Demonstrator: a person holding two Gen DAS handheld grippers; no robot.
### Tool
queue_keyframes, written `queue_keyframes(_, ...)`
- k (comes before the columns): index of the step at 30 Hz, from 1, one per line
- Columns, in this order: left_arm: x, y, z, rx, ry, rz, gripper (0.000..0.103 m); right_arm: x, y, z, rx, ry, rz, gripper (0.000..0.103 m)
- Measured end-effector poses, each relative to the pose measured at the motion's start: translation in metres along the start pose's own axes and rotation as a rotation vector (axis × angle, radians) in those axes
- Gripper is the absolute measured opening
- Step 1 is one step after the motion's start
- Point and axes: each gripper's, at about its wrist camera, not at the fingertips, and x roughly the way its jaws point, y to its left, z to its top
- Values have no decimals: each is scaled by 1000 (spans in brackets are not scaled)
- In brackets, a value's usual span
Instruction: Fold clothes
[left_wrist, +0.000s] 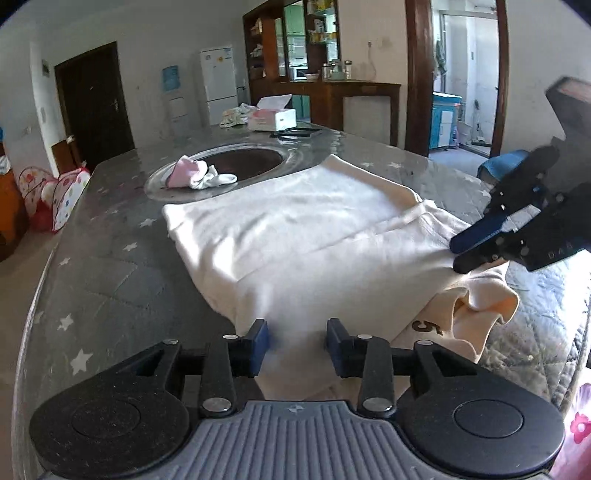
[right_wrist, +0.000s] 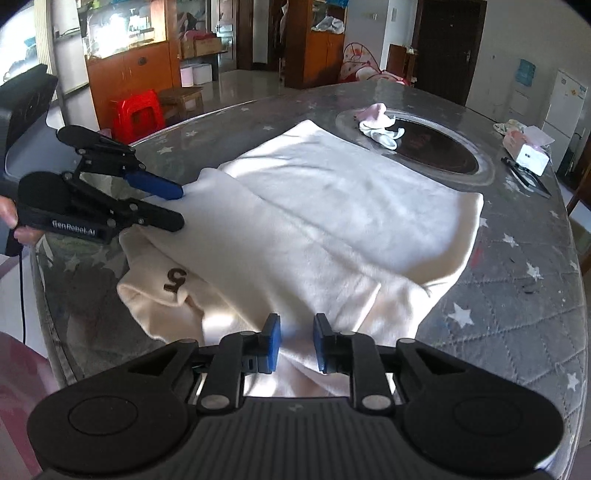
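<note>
A cream garment (left_wrist: 295, 236) lies partly folded on the grey star-patterned table, also in the right wrist view (right_wrist: 332, 221). A brown printed mark (right_wrist: 175, 279) shows on its turned-over part. My left gripper (left_wrist: 297, 345) is open, its blue pads over the garment's near edge; in the right wrist view it shows at the left (right_wrist: 179, 208), fingertips at the garment's edge. My right gripper (right_wrist: 295, 343) is open over another edge of the garment; in the left wrist view it shows at the right (left_wrist: 458, 253). Neither holds cloth.
A pink and white small garment (left_wrist: 195, 175) lies on the rim of a round dark inset (left_wrist: 255, 158) in the table. A tissue box (left_wrist: 271, 116) and a dark flat object sit at the far end. A red stool (right_wrist: 138, 114) stands beyond the table.
</note>
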Motion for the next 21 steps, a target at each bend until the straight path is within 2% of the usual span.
queue_keyframes(4,-17,-11,2,54,-27,-29,42,-9,4,0,-11,-18,-2,22)
queue_keyframes(9,-38,-35,-4,174,-51,-79,47,-7,9,-4,-30,-6,-4,23)
queue_keyframes(14,-40,-61,-18,366,-34,-34,48,-15,9,-5,-36,-20,-7,27)
queue_keyframes(21,-21,-78,-22,440,-56,-23,48,-30,13,-9,-85,-18,-33,39)
